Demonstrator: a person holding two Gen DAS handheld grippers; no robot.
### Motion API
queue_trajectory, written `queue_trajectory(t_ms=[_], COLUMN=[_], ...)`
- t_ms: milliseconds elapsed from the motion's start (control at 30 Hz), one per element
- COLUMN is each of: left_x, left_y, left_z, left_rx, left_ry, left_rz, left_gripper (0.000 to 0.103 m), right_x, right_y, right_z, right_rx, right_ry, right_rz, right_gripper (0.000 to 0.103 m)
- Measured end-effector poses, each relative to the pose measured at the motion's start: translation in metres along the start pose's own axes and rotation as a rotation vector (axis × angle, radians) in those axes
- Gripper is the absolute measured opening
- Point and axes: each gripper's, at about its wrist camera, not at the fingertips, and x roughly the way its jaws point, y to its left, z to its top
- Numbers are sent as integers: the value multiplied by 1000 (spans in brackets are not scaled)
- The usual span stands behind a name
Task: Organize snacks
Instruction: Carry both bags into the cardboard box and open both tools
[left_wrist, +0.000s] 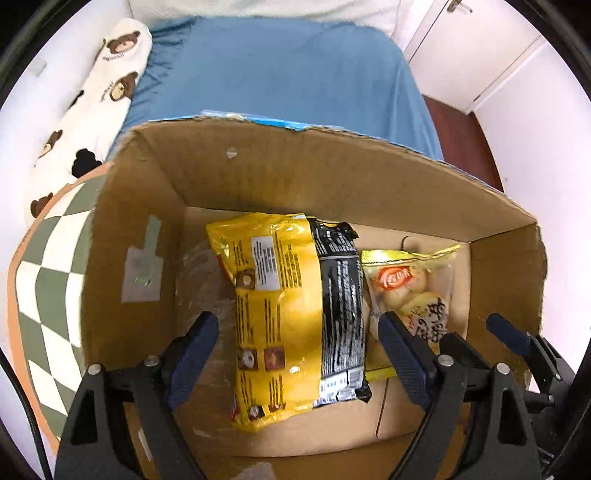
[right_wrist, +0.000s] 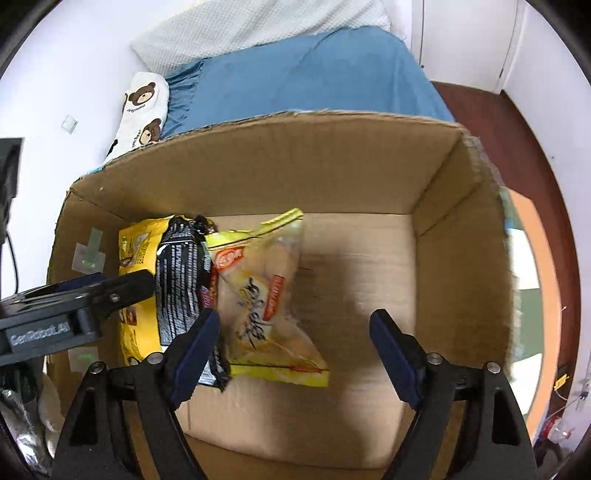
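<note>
Left gripper (left_wrist: 297, 363): jaws wide, empty, hanging over the yellow bag.
Right gripper (right_wrist: 293, 356): jaws wide, empty, above bare floor.
Box (right_wrist: 458, 258): tall walls all round; right half free.
Yellow bag (left_wrist: 280, 314): flat, left of centre.
Clear bag (right_wrist: 266, 306): touching its right side.
Advice: lift straight up, clearing the rim.

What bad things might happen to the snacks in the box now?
1. Both grippers hang open over the brown cardboard box; the left gripper and right gripper sit close together, so they might bump.
2. The yellow-and-black snack bag overlaps the clear yellow-edged bun bag, so grabbing one may drag the other.
3. Pinching the buns could squash them.
</note>
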Motion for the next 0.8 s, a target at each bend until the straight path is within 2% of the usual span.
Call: queue_trajectory(t_ms=[233, 400, 633, 800], left_x=[-43, -67, -102, -130], left_y=[-15, -15, -3, -9], left_z=[-42, -65, -95, -119], left_rx=[38, 42, 48, 68], left_ry=[-142, -206, -295, -351], left_rz=[60, 54, 56, 58], left_gripper=[89, 89, 89, 89], right_x=[-39, -80, -135, -171], right_y=[0, 0, 9, 14], right_z=[-24, -49, -85, -113], right_rx=[-29, -34, -39, -24], right_ry=[-96, -179, -276, -339], right_rz=[-77, -119, -129, -118], right_gripper=[85, 85, 85, 85])
